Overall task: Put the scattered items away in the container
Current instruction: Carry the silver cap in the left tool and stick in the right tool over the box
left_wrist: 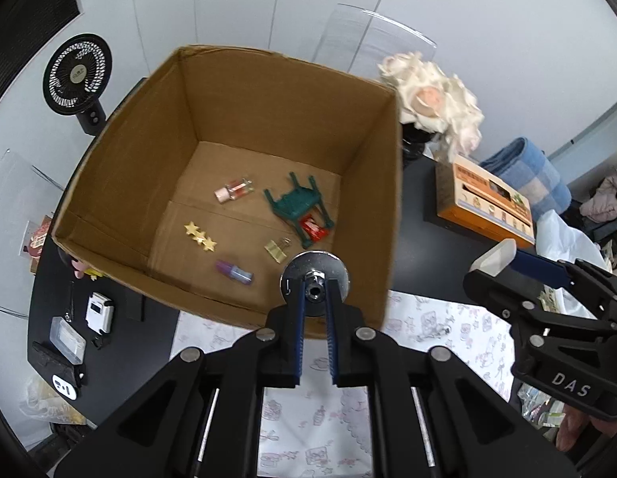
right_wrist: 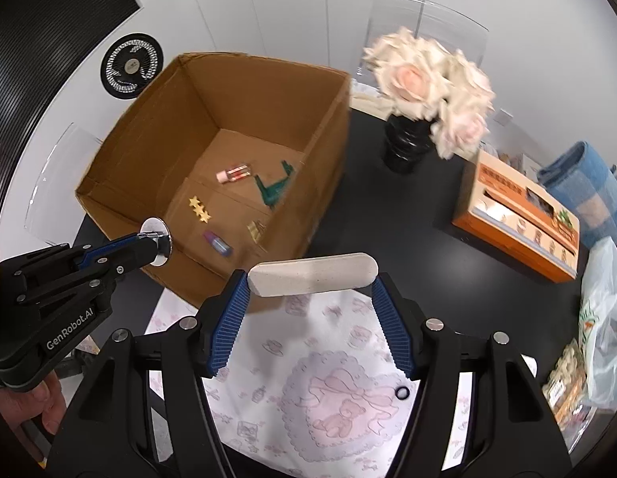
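At the centre of the left wrist view the left gripper (left_wrist: 315,292) has its jaws clenched on a round chrome disc (left_wrist: 314,275), held over the near wall of the open cardboard box (left_wrist: 268,91). Low in the right wrist view the right gripper (right_wrist: 310,279) clamps a pale oblong eraser (right_wrist: 313,269) by its ends above the printed cloth (right_wrist: 332,410), just right of the box. On the box floor lie a green toy chair (left_wrist: 298,203), gold stars (left_wrist: 200,236), a binder clip (left_wrist: 277,249), a purple tube (left_wrist: 233,272) and a small pink bottle (left_wrist: 233,191).
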Available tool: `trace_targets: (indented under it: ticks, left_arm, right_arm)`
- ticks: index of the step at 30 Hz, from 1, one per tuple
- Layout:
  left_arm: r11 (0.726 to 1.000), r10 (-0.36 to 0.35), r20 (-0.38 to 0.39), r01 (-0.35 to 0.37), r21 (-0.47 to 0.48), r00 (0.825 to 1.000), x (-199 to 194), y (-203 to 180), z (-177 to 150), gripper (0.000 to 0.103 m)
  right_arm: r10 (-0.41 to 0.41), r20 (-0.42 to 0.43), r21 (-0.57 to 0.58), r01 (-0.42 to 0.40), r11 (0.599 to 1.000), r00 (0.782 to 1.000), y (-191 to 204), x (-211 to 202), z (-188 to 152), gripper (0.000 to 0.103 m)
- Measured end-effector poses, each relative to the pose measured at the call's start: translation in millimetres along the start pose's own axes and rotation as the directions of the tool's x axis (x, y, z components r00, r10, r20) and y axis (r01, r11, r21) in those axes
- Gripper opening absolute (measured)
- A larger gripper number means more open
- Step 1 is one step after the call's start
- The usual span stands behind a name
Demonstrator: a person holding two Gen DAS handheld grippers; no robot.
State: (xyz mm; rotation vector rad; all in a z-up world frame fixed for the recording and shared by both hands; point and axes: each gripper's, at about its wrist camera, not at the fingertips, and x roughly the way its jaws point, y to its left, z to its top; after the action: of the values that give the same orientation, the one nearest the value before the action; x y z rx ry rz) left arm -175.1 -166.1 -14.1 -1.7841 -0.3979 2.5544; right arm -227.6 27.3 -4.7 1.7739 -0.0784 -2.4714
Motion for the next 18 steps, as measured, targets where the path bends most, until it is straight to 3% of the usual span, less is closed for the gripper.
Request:
trace_targets:
  ticks: [18]
  left_arm:
    - [0.998, 0.035, 0.010, -0.035, -0.043, 0.999, 10, 57, 41, 0.010]
  right_arm:
    - [0.043, -0.018, -0.077, -0.044, 0.996, 0.999, 62, 37, 61, 0.066]
